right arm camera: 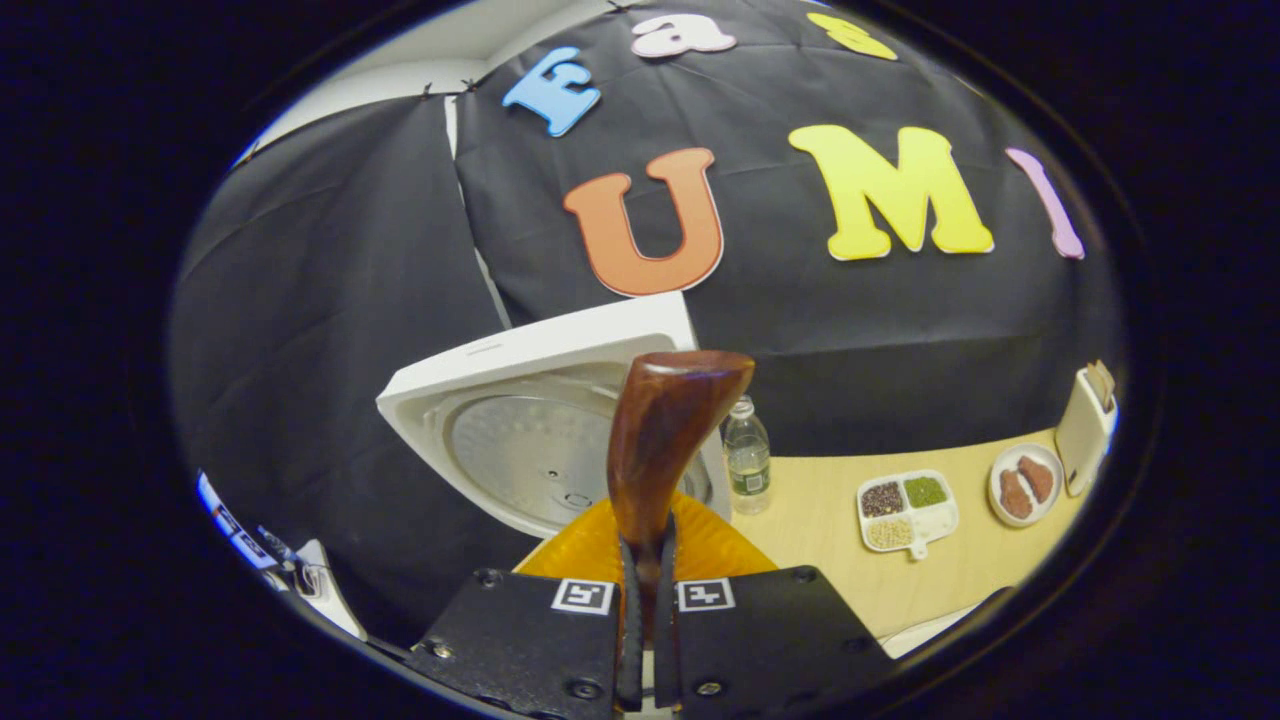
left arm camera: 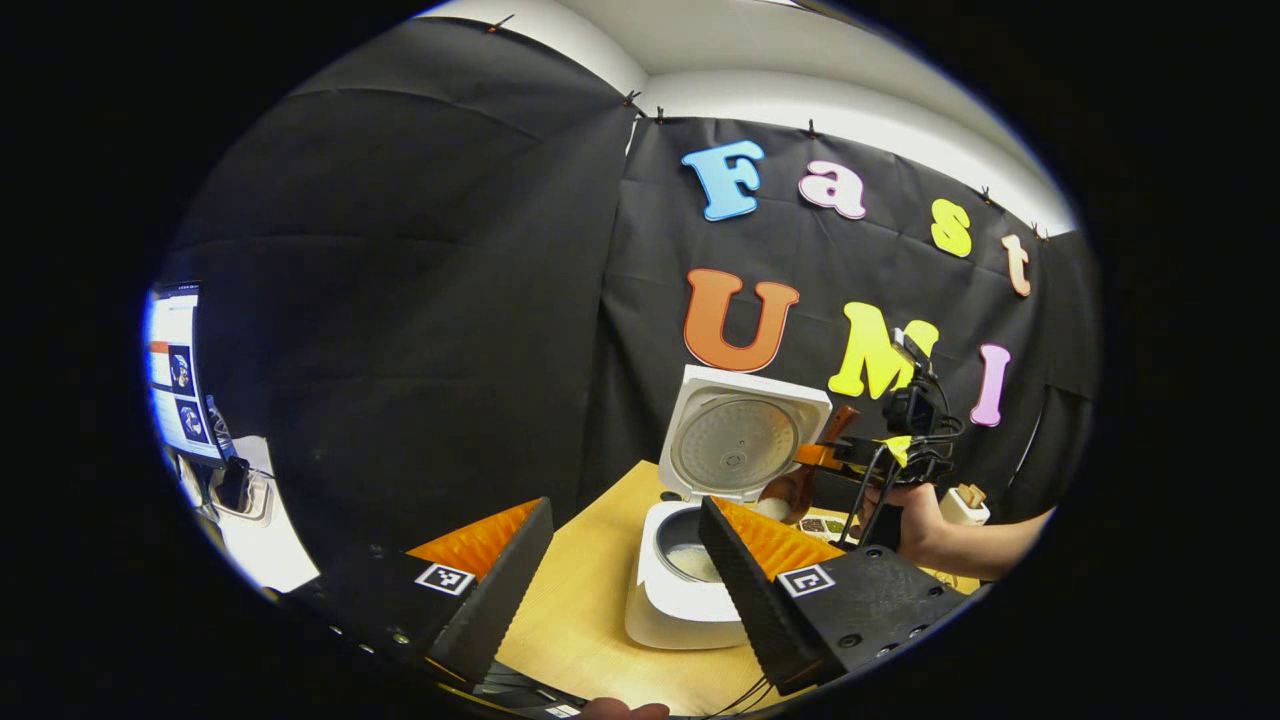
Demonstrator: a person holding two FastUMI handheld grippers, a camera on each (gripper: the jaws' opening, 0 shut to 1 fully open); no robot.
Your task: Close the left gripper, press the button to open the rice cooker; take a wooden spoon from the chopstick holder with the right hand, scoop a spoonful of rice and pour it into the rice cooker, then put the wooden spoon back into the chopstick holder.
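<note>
Rice cooker (left arm camera: 690, 590) stands on the wooden table (left arm camera: 585, 620), lid (left arm camera: 740, 440) thrown open and upright at the back; pale rice shows in the inner pot (left arm camera: 690, 555).

Left gripper (left arm camera: 625, 570) hangs in front of the cooker, jaws spread wide, nothing between them.

Right gripper (right arm camera: 646, 640) has its jaws pressed in on the wooden spoon (right arm camera: 665, 440), pinching the handle low down; the spoon stands up and curves away from the camera. From the left gripper view the right gripper (left arm camera: 860, 455) sits beside the open lid, above and to the side of the pot; the spoon's bowl is partly hidden there, so I cannot tell if it carries rice.

Chopstick holder, probably the white box (right arm camera: 1085, 430) at the table's far edge, sits well apart from the cooker.

Risks, as judged:
- narrow pinch on a smooth handle; spoon may twist in the grip and spill grain on the table;
- spoon close to the lid; a careless swing could knock it shut;
- water bottle (right arm camera: 747, 455) and sectioned tray (right arm camera: 905, 510) lie on the way back to the holder; a low pass could tip the bottle.
</note>
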